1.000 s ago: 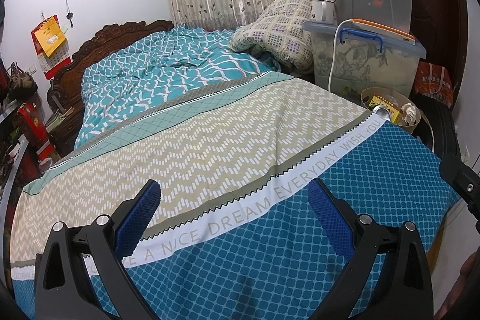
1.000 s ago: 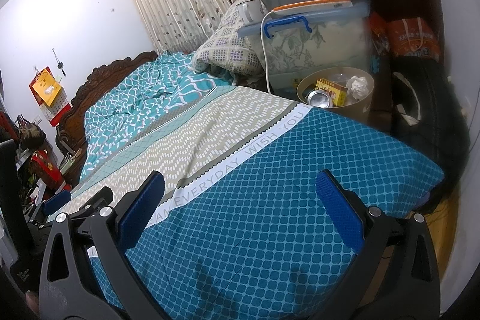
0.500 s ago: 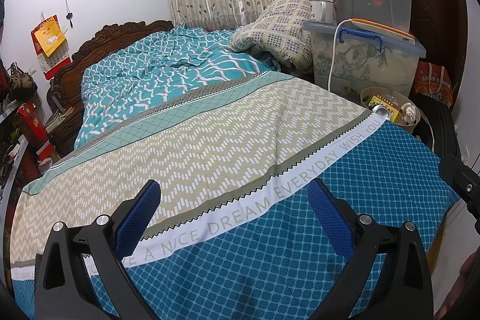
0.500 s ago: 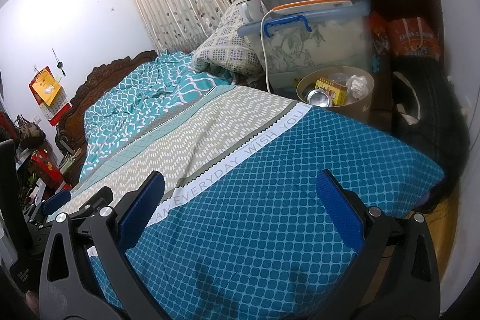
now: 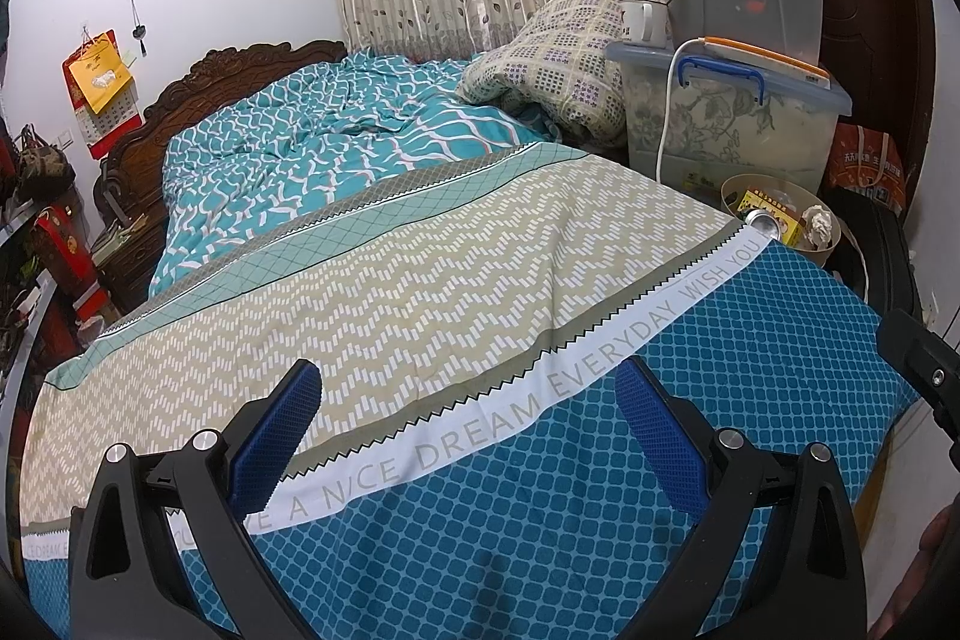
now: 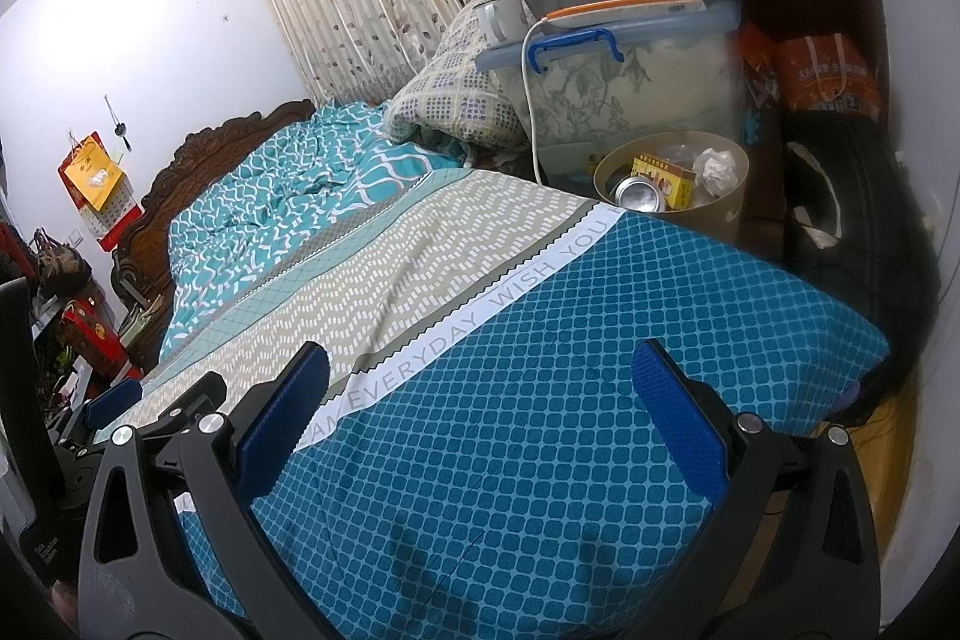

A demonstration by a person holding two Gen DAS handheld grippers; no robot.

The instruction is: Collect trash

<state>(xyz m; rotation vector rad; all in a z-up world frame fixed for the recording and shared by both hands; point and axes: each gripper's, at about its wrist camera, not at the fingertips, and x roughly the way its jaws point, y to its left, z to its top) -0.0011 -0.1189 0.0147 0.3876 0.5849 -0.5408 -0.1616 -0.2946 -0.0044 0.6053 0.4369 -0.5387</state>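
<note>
A tan waste bin (image 6: 729, 214) stands beside the bed's far right edge. It holds a metal can (image 6: 641, 194), a yellow box (image 6: 663, 178) and crumpled white paper (image 6: 717, 166). The bin also shows in the left wrist view (image 5: 834, 244). My left gripper (image 5: 471, 427) is open and empty above the bedspread (image 5: 420, 292). My right gripper (image 6: 480, 415) is open and empty above the blue part of the bedspread (image 6: 570, 340). I see no loose trash on the bed.
Stacked plastic storage boxes (image 6: 636, 88) with a white mug (image 6: 501, 19) and a white cable stand behind the bin. A rolled quilt (image 5: 558, 64) lies at the bed's far right. Red bags (image 6: 828, 70) and a black case (image 6: 852, 220) sit at right. Cluttered shelves are at left.
</note>
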